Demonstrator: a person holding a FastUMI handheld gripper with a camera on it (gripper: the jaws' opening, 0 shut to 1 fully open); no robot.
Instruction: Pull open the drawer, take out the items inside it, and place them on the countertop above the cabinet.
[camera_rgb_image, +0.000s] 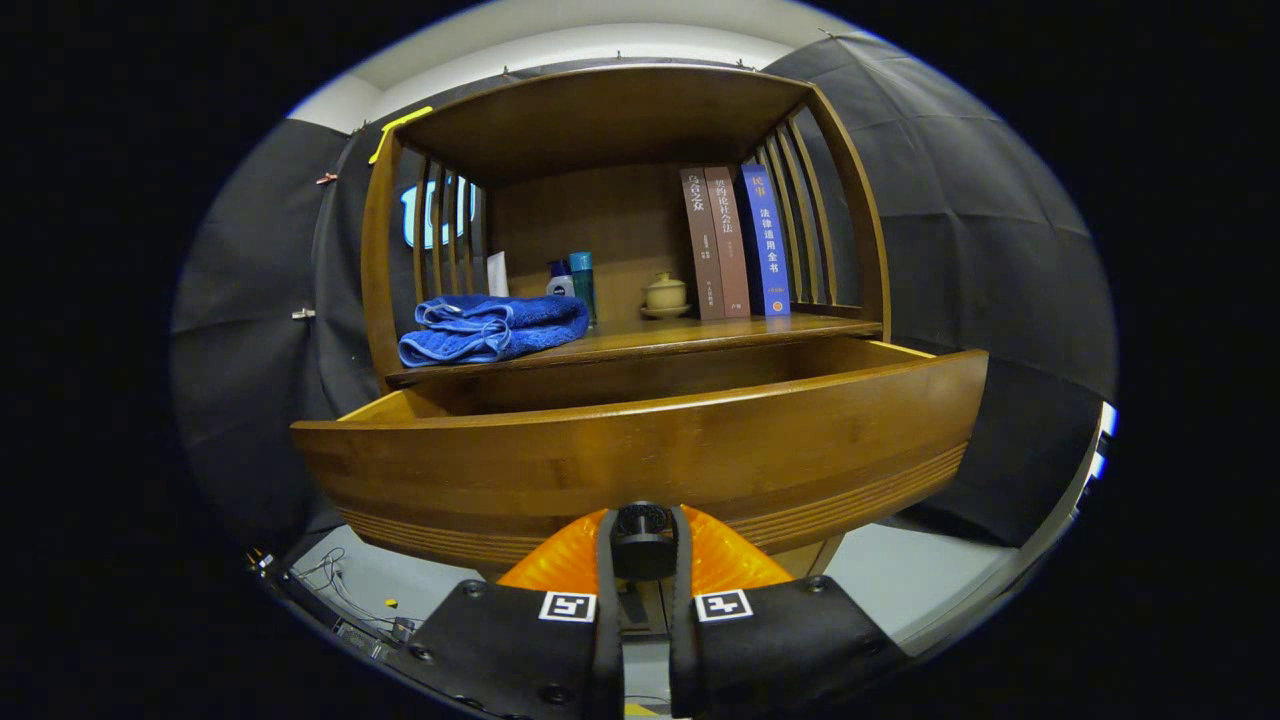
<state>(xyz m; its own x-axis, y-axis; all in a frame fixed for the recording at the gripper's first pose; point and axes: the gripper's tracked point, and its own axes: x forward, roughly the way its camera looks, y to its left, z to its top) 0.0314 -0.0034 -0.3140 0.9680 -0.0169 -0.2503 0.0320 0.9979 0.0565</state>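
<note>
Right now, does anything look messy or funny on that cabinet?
Not really. The drawer is pulled out, with the fingers closed on its black knob. On the countertop, the blue towel is loosely folded, and the books and little pot stand upright. Nothing is spilled or broken.

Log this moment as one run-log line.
drawer: pulled open | tongs: shut on drawer knob | drawer inside: hidden behind front | blue towel: on countertop

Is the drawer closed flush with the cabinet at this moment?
No: the drawer stands pulled out from under the countertop, with the gripper closed on its black knob.
</note>
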